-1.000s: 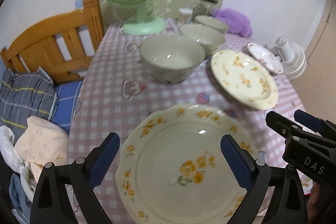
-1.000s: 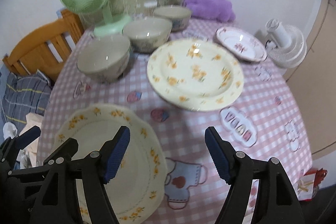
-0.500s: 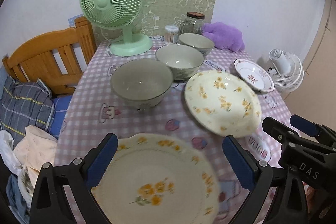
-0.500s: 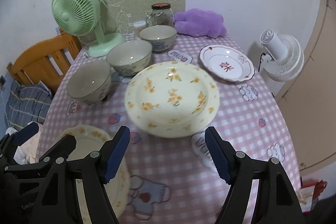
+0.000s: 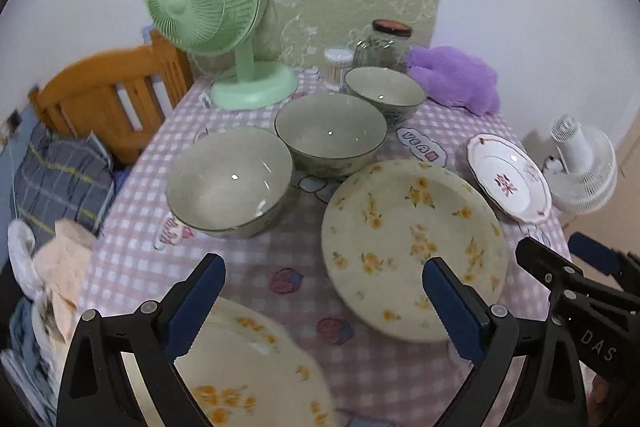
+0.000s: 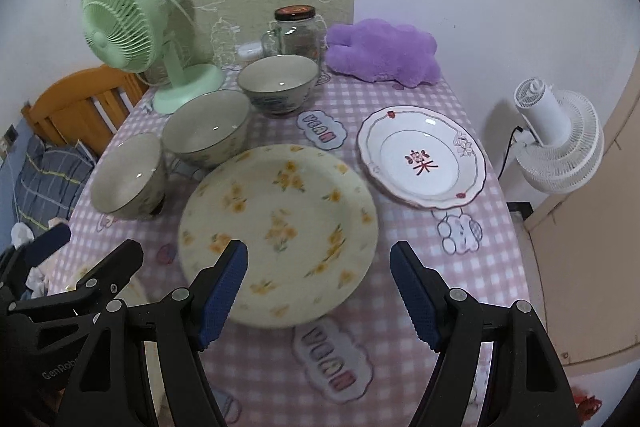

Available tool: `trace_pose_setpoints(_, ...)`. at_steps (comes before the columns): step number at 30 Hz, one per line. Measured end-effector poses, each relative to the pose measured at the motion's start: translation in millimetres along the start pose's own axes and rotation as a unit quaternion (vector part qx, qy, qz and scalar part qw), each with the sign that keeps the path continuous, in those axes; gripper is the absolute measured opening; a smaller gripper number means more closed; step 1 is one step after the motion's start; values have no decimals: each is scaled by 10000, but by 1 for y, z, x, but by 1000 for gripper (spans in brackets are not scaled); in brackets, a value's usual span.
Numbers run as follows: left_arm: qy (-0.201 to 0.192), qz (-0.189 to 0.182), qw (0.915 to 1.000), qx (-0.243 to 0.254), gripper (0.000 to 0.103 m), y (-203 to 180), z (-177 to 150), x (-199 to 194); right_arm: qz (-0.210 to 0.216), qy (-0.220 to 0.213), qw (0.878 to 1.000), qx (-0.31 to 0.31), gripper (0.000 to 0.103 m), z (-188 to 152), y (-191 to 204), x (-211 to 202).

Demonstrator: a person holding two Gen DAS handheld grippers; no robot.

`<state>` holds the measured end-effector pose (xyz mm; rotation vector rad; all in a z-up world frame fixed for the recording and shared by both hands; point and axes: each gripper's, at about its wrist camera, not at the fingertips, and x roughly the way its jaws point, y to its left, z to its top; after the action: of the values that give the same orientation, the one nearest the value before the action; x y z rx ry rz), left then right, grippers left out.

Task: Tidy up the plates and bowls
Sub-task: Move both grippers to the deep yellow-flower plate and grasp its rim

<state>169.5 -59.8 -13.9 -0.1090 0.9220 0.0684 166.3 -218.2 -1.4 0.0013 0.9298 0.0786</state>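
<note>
Three grey-green bowls stand in a diagonal row on the pink checked table: near (image 5: 230,181), middle (image 5: 330,135) and far (image 5: 384,93). A cream plate with yellow flowers (image 5: 414,247) lies in the middle, also in the right wrist view (image 6: 278,231). A second yellow-flowered plate (image 5: 248,375) lies at the near left edge. A white plate with a red character (image 6: 422,157) lies at the right. My left gripper (image 5: 324,307) is open and empty above the near table. My right gripper (image 6: 318,291) is open and empty over the near rim of the middle plate.
A green desk fan (image 5: 224,23), a glass jar (image 6: 298,31), a toothpick holder (image 5: 338,65) and a purple plush (image 6: 384,53) stand at the back of the table. A wooden chair (image 5: 116,99) with clothes is at the left. A white fan (image 6: 558,143) stands off the right edge.
Both grippers have pulled back and risen from the table. The near flowered plate has dropped low in the left view. The dishes lie where they were.
</note>
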Motion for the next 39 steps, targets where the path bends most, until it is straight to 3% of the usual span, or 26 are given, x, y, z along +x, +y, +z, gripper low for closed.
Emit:
trace_pose_setpoints(8,206,269,9994,-91,95,-19,5,46,135,247,9996,82,77,21,-24,56)
trace_pose_setpoints(19,588,346,9977,-31,87,-27,3,105,178,714,9970,248,77,23,-35,121)
trace_pose_setpoints(25,743,232,9970,20,82,-29,4,122,109,866,9957,296,76,23,-38,139)
trace_pose_setpoints(29,818,109,9966,32,73,-32,6,126,176,936,9951,260,68,24,-38,146)
trace_pose_setpoints(39,859,167,9961,142,72,-36,3,121,168,998,9946,230,63,23,-32,147)
